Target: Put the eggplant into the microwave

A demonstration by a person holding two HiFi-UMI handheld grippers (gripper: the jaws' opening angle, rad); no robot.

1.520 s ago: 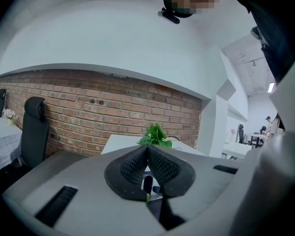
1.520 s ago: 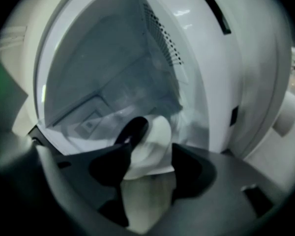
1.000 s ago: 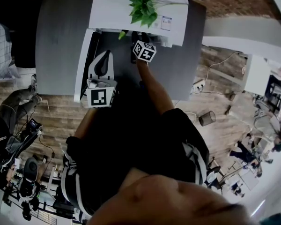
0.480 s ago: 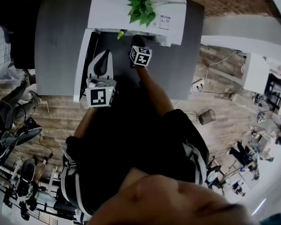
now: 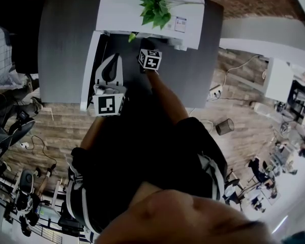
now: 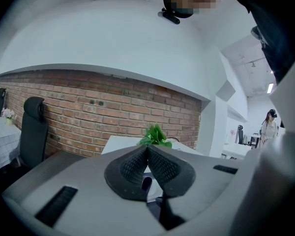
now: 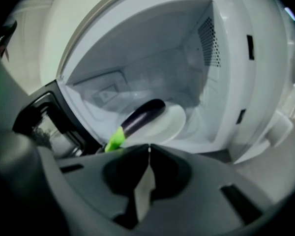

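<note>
My right gripper point(image 7: 148, 149) has just closed its jaws on nothing and drawn back a little from the microwave point(image 7: 226, 58), leaving the eggplant point(image 7: 142, 117) lying on the plate point(image 7: 176, 123) inside, so the placing looks done, while my left gripper point(image 6: 147, 149), jaws together and empty, hangs beside the open door point(image 7: 44, 119).
</note>
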